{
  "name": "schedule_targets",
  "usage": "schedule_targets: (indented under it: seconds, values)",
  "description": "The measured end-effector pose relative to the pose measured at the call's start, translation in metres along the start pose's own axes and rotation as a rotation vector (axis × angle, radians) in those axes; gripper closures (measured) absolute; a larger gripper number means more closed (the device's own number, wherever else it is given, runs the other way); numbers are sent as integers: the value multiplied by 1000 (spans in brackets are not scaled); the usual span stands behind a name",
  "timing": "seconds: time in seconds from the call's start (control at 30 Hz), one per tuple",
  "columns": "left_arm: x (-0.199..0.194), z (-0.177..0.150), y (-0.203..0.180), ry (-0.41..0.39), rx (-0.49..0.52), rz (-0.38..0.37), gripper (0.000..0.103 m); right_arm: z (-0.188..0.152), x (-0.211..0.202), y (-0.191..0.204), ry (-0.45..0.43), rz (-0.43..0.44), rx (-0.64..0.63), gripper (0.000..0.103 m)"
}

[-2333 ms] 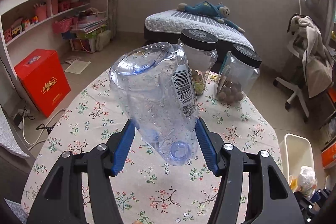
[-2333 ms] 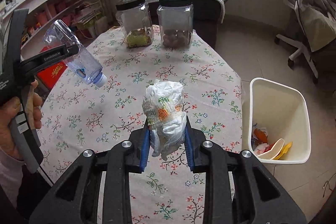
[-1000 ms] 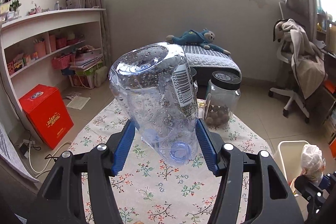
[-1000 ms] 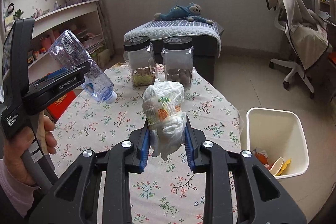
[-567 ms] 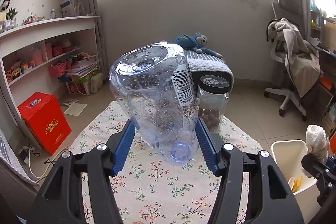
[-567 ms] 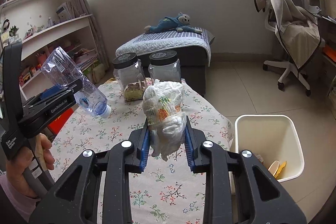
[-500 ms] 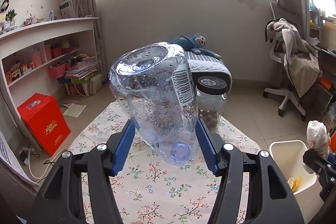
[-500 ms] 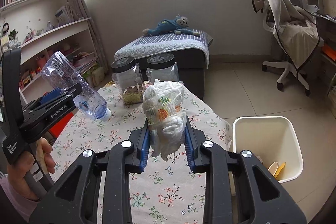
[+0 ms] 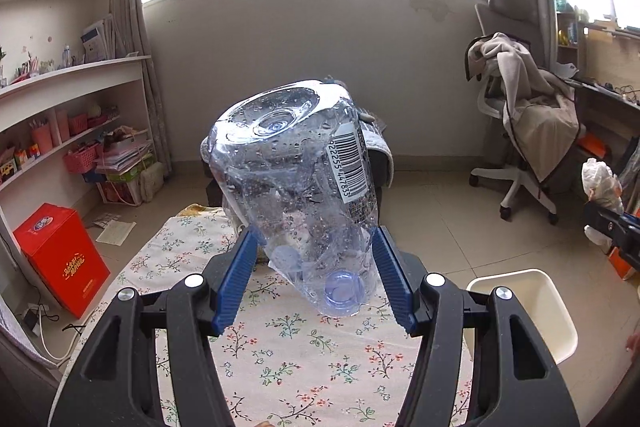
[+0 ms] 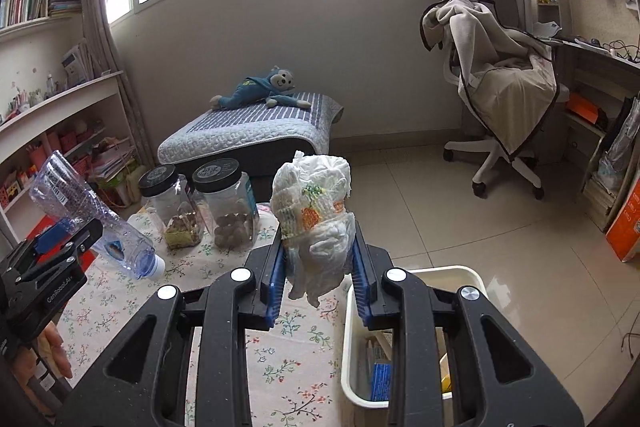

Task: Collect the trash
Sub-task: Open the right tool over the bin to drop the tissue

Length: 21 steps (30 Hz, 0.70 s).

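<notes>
Bedroom, floral-cloth table [image 9: 280,359]. Left gripper [image 9: 314,275] clenching plastic bottle [image 9: 296,179]; right gripper [image 10: 318,267] clenching rolled diaper [image 10: 316,219]. Neither dropped yet into white bin [image 10: 460,273], near right.

Each camera sat just behind its own fingers and looked forward along them, held above the table [image 9: 280,367] and facing the window wall. The left view looked from the table's left part; the right view hung over the table's right edge, close above the bin [image 10: 416,273]. Both views showed the table, the bin [image 9: 520,291], the chair [image 9: 524,131] and the shelves [image 9: 60,99].
</notes>
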<state>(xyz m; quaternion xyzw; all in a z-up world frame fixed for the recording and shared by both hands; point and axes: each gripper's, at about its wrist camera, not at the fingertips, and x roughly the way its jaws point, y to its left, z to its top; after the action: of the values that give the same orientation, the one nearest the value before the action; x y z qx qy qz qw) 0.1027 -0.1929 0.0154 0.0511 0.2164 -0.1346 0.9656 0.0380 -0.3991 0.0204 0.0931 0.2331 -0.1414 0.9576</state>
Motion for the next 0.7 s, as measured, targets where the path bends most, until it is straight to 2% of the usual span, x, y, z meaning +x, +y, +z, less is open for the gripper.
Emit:
schedule_targets:
  seconds: [0.17,0.3,0.43,0.5,0.53,0.6,0.63,0.67,0.7]
  values:
    - [7,0,-23,10,20,-22,44,12,13,-45,-18,-84,46,76]
    - [11,-2,-41,20,42,-40,44,8,29,-74,5,-121,116,76]
    - [16,-4,-56,37,57,-61,44,2,45,-88,50,-158,142,76]
    - [17,-5,-64,44,63,-72,44,2,47,-91,57,-167,141,72]
    - [18,-5,-67,47,65,-78,44,3,47,-93,54,-173,140,68]
    - [18,-5,-76,52,71,-93,44,5,43,-96,34,-186,142,44]
    - [17,-5,-80,53,75,-102,44,6,40,-98,21,-197,146,37]
    - [17,-5,-85,54,80,-111,44,8,35,-100,7,-203,153,22]
    - [17,-4,-90,54,85,-122,44,10,30,-104,-15,-212,166,12]
